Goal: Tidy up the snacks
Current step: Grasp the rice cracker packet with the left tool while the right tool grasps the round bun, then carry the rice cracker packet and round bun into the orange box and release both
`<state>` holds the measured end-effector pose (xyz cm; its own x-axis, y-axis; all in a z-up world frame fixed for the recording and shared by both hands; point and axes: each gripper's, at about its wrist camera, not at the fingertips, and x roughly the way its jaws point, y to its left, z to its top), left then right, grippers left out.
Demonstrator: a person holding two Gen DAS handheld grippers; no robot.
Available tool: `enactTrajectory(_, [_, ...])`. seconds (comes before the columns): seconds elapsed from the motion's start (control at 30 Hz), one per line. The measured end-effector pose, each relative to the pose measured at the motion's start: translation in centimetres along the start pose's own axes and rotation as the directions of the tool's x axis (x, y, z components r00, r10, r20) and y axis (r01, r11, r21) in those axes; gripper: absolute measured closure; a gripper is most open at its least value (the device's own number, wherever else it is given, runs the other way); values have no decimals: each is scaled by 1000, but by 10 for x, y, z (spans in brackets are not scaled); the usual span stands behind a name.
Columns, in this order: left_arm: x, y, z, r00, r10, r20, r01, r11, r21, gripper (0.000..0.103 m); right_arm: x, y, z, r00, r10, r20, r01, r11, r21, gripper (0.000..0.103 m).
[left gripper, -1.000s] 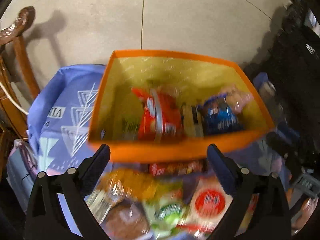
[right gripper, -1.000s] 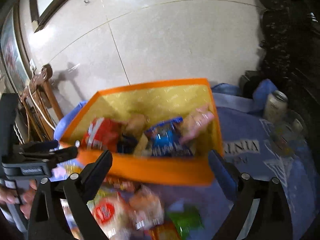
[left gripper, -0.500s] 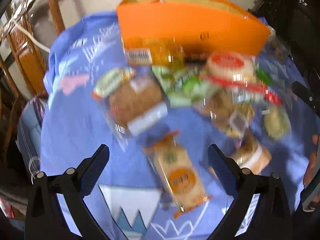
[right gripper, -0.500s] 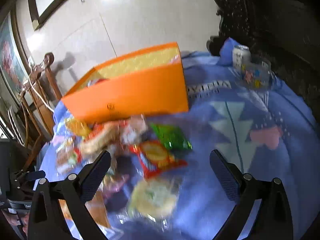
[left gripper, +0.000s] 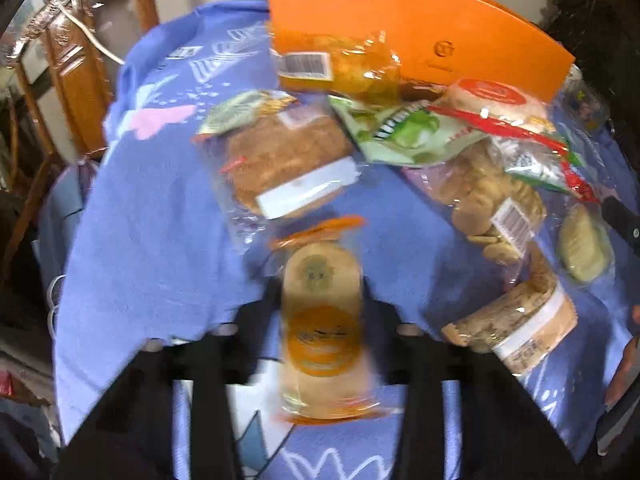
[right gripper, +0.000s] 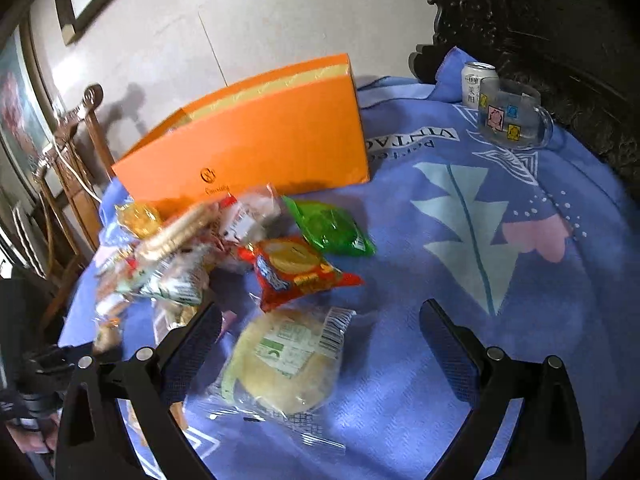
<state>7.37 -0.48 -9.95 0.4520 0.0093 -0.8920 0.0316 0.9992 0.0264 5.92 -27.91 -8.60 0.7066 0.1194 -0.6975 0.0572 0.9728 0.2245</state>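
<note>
An orange box (left gripper: 420, 36) stands at the far side of a blue cloth, also in the right wrist view (right gripper: 256, 152). Several wrapped snacks lie in front of it. My left gripper (left gripper: 322, 300) has closed on an orange-labelled cracker pack (left gripper: 320, 320), its fingers pressing both sides. A brown bread pack (left gripper: 284, 160) and a green packet (left gripper: 404, 136) lie beyond it. My right gripper (right gripper: 320, 320) is open above a pale round bread pack (right gripper: 288, 364). A red packet (right gripper: 292, 272) and a green packet (right gripper: 332, 228) lie just beyond it.
A drink can (right gripper: 478, 82) and a glass mug (right gripper: 512, 120) stand at the far right of the cloth. A wooden chair (right gripper: 76, 148) is at the table's left, also in the left wrist view (left gripper: 68, 72). Dark carved furniture (right gripper: 540, 20) is behind.
Both grippers dropped from looking into the box down to the snacks on the cloth. My left gripper closed on the orange-labelled cracker pack. My right gripper moved closer over the pale bread pack, still open.
</note>
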Motion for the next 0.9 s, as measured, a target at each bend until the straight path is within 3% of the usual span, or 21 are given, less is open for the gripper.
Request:
enactTrajectory(0.2, [-1,4,-3,1000,-26,13,26,1000,14,68,7,15,-6,994,-99,-38,96,993,-72,3])
enactTrajectory(0.4, [1,3,-1,999,-34,10,34,999,34,68,25,52,-22,971,-225,-85,200,951,-234,4])
enactTrajectory(0.43, [0,3,-2,999,-38,9,38,999,39,68,28,53,-24,971,-220,-96,192,953,-234,8])
enactTrajectory(0.47, [1,3,-1,999,-41,8,40,998,43,68,30,52,-25,974,-193,-115,164,961,-224,33])
enactTrajectory(0.5, [1,3,-1,999,-44,6,44,998,51,68,31,50,-25,973,-191,-129,160,963,-217,41])
enactTrajectory(0.6, [1,4,0,998,-55,0,55,996,68,68,24,46,-24,977,-160,-143,130,972,-197,46])
enactTrajectory(0.73, [-6,7,1,998,-69,9,68,994,83,68,6,37,-21,984,-131,-122,111,981,-161,46])
enactTrajectory(0.9, [-29,13,8,995,-86,55,80,993,90,68,-26,32,-9,995,-38,-91,28,993,-112,46])
